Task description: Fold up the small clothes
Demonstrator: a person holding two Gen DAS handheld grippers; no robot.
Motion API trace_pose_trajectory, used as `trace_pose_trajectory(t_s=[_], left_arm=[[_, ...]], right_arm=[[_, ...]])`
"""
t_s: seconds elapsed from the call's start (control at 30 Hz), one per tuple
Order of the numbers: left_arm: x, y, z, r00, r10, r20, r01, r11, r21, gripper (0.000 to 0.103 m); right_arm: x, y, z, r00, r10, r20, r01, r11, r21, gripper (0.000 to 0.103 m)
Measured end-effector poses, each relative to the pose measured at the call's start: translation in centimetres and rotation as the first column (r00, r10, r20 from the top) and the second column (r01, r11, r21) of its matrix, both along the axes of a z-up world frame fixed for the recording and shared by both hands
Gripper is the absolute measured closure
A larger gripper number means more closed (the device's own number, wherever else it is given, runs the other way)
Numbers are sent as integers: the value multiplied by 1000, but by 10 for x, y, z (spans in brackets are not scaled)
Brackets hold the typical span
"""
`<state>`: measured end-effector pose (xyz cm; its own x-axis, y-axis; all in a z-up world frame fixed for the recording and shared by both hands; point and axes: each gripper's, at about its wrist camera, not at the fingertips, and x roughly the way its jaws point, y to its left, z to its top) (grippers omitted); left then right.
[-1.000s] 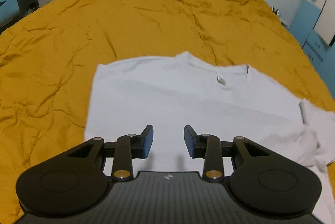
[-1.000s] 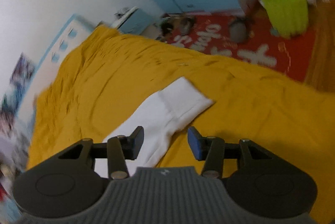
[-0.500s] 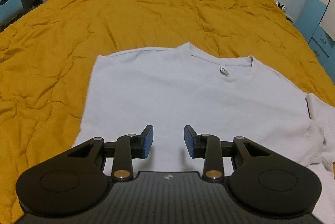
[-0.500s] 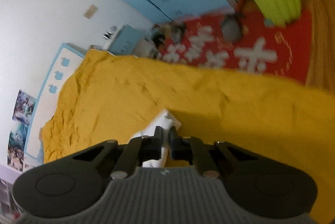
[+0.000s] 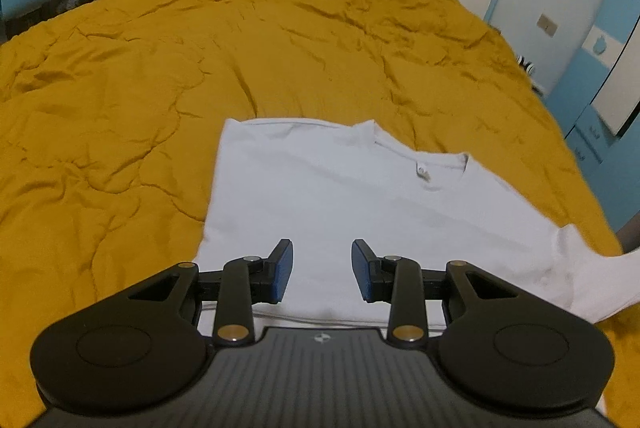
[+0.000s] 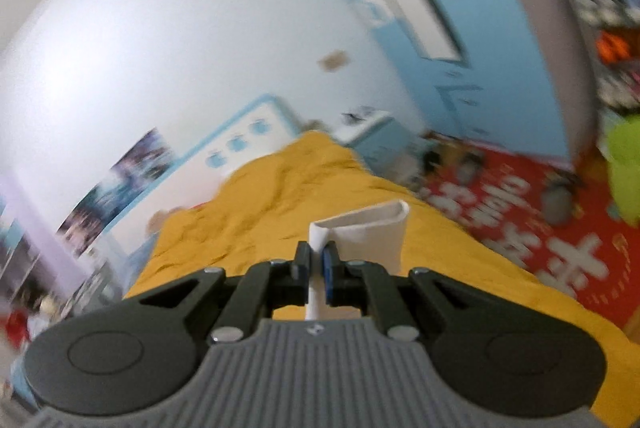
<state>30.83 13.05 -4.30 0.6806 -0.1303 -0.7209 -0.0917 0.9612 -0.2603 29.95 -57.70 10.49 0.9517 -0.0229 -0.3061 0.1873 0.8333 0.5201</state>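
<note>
White T-shirt [image 5: 360,211] lies flat on the mustard quilt [image 5: 160,75], collar toward 12 o'clock. Left gripper [image 5: 322,270] hovers over its hem, jaws apart, empty. Right gripper [image 6: 316,264] is clamped on a raised white fold [image 6: 368,232], apparently the sleeve; view blurred.

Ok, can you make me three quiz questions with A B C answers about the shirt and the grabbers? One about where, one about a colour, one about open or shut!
1. Where does the white T-shirt lie?
A. on the floor
B. on the bed's blanket
C. on a chair

2. What colour is the blanket?
A. mustard yellow
B. green
C. pink

3. How is the right gripper?
A. wide open
B. out of sight
C. shut on the sleeve

Answers:
1 B, the shirt is spread flat on the blanket.
2 A, the blanket around the shirt is mustard yellow.
3 C, its jaws pinch white cloth, while the left gripper hangs open over the shirt.
</note>
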Motion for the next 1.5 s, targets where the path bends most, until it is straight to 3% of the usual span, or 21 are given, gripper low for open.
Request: trace_pose_trajectory(t_s=[0.1,0.23,0.4,0.53,0.63,0.87,1.07,1.13,1.2,1.27,1.37,1.5], left_arm=[[-8,11,9,1000,1,26,0,1000,-18,62],[-15,31,22,998,12,62,-9,999,-41,62],[-16,55,34,995,37,94,-30,997,-67,62],[-19,75,43,991,55,123,-46,996,-74,62],[-20,91,44,988,78,130,-68,994,-80,62],[-23,123,25,988,127,88,-122,991,-60,62],[-20,134,3,993,110,51,-105,990,-89,62],[-16,135,-5,995,93,41,-87,989,-124,62],[-7,133,-11,997,75,32,-69,983,-170,61],[0,128,-17,998,63,26,-56,979,-195,56],[15,122,-28,999,37,9,-34,969,-243,51],[41,109,-49,999,4,-49,-18,955,-295,51]], right_arm=[[16,69,37,993,103,51,-99,993,-66,102],[31,171,80,961,250,117,-234,963,-132,102],[47,305,93,926,369,82,-347,915,-206,102],[54,399,63,905,425,30,-412,890,-194,102],[57,464,17,886,462,-32,-461,872,-162,102],[56,586,-119,772,582,-254,-609,792,-38,102],[57,617,-222,647,654,-392,-669,733,120,100],[57,617,-242,599,691,-406,-679,706,201,95],[58,612,-247,571,727,-381,-695,675,247,86],[56,603,-242,566,742,-361,-713,660,238,76],[54,571,-230,567,755,-330,-724,648,238,73],[50,506,-214,626,704,-335,-697,698,164,69]])
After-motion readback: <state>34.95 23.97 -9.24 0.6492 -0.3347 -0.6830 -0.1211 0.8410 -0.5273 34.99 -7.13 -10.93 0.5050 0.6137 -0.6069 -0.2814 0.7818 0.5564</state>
